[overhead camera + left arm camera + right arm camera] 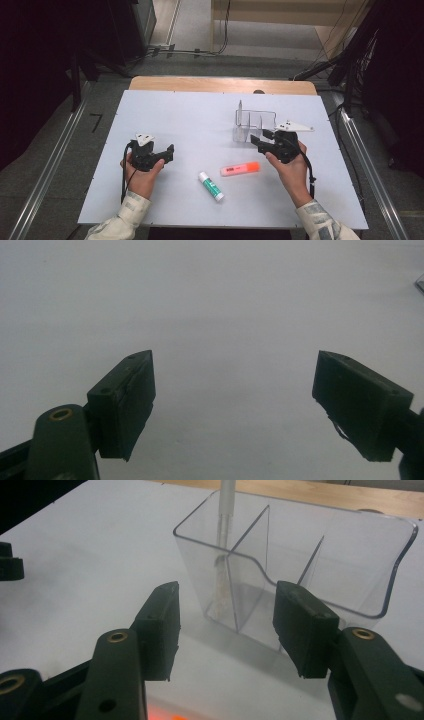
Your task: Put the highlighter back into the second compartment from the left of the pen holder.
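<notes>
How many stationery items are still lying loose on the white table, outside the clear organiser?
2: an orange highlighter beside the right gripper, and a glue stick nearer the table's front edge. One pen-like item already stands inside the clear organiser.

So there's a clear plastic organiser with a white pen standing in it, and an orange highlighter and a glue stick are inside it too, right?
Not quite. The clear organiser does hold a white pen upright in one compartment, but the orange highlighter and the glue stick lie on the white table, outside it. The high view shows this.
</notes>
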A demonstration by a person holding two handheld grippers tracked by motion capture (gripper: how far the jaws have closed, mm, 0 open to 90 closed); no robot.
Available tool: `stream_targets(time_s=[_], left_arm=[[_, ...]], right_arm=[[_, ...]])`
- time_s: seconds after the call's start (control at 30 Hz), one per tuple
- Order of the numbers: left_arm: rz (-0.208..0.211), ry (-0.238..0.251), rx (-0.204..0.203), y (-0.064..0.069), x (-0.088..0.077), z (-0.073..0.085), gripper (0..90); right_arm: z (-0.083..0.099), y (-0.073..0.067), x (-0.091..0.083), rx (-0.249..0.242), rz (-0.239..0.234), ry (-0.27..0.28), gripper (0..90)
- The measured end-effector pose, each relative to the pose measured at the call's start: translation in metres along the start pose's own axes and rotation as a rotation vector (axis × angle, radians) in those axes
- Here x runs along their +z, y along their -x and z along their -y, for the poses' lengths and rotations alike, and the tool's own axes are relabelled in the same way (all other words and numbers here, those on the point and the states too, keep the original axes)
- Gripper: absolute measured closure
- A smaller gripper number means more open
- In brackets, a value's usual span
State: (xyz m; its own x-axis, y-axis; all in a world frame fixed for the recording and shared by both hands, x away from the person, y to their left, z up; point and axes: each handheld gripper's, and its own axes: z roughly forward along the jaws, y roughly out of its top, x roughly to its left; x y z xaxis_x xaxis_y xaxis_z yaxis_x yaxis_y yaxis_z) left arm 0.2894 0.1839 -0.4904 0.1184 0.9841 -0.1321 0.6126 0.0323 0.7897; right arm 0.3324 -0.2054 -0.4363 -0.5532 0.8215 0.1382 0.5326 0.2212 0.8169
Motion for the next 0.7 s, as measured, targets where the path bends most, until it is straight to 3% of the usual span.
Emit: stream_targets(time_s=[0.7], left_arm=[[-0.002, -0.001, 0.003, 0.001, 0.0, 0.0, 17.8]], right_arm=[[0.029, 0.006, 0.005, 0.001, -0.006, -0.069, 33.8]])
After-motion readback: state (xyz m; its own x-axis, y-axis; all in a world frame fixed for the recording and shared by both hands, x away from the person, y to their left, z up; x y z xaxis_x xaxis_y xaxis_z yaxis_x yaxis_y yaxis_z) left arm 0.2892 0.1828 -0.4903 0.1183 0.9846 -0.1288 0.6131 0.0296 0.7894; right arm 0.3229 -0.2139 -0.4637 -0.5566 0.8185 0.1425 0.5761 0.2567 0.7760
